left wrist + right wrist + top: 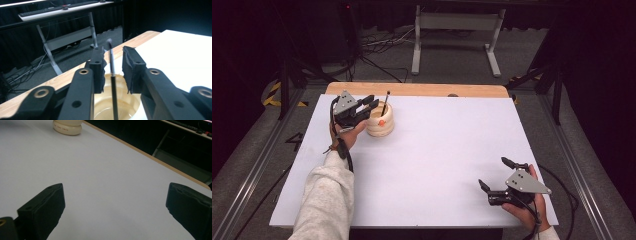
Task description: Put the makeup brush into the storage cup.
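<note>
A cream ribbed wooden pot [380, 122] stands at the far left of the white table top [437, 155]. A thin dark stick [385, 103] with a black tip leans out of it. My left gripper [371, 102] hovers at the pot's left rim, its jaws slightly open. In the left gripper view the stick [111, 62] rises between the two pads [98, 67], close to the left one, with a gap to the right one, above the pot's hollow [125, 103]. My right gripper [493, 172] rests wide open near the front right with nothing between its jaws; its own view [116, 190] shows the pot [67, 126] far off.
A wooden strip [417, 89] edges the table's far side. Beyond it stand a grey desk frame [457, 30] and loose cables [382, 47] on the carpet. Black stands flank the table on both sides.
</note>
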{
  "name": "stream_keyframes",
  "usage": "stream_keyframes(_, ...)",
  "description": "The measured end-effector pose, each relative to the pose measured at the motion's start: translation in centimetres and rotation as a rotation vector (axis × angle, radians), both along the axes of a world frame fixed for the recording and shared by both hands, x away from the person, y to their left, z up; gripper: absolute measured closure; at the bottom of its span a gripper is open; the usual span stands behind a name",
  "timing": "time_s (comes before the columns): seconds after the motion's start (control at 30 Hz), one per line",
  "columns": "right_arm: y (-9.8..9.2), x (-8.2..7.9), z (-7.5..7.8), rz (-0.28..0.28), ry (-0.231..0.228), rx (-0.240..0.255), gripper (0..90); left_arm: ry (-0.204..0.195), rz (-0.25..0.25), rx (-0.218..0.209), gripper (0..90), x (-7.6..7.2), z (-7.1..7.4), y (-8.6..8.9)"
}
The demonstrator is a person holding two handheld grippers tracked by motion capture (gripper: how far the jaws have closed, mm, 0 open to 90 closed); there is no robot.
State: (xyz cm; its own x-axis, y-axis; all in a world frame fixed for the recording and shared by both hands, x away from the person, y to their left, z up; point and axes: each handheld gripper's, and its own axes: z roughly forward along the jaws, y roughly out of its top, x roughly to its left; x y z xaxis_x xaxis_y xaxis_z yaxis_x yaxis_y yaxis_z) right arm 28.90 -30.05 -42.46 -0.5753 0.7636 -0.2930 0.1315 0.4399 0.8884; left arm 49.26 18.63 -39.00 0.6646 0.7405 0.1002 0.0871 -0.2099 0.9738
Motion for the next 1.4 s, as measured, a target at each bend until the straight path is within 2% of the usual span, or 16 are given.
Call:
stream_keyframes(0.17,0.1,-0.1,0.0,0.0,-0.001,-0.002,2.7,-0.005,0.013,-0.006,58.9,-0.3,0.3,0.2)
stream_keyframes(0.2,0.1,-0.1,0.0,0.002,-0.003,0.001,2.7,-0.009,0.019,0.011,58.9,-0.4,0.4,0.3)
stream_keyframes(0.4,0.0,0.0,0.0,0.001,-0.001,0.001,2.7,-0.028,0.054,0.04,40.4,-1.0,0.9,0.3)
stream_keyframes(0.5,0.0,0.0,0.0,0.0,-0.003,0.002,2.7,-0.03,0.076,0.023,30.9,-1.2,1.0,0.4)
stream_keyframes(0.53,0.0,0.0,0.0,-0.001,-0.002,0.001,2.7,-0.026,0.091,0.022,23.6,-1.3,1.1,0.4)
stream_keyframes(0.6,0.1,-0.1,0.1,0.001,-0.003,0.002,2.7,-0.023,0.1,0.019,16.6,-1.3,1.1,0.5)
stream_keyframes(0.63,0.1,-0.1,0.1,0.001,-0.005,0.001,2.7,-0.019,0.131,0.026,13.3,-1.3,1.2,0.5)
stream_keyframes(0.67,0.1,-0.1,0.1,0.001,-0.005,0.001,2.7,-0.019,0.131,0.026,10.7,-1.3,1.2,0.5)
stream_keyframes(0.77,0.1,-0.1,0.0,0.001,-0.001,0.001,2.7,-0.015,0.153,0.024,6.1,-1.4,1.3,0.5)
stream_keyframes(0.87,0.1,0.0,0.0,0.001,-0.001,0.001,2.7,-0.007,0.146,0.032,2.1,-1.4,1.2,0.6)
stream_keyframes(1.4,0.1,0.0,0.0,0.002,-0.002,-0.002,2.7,-0.028,0.123,0.04,1.7,-2.1,1.5,0.6)
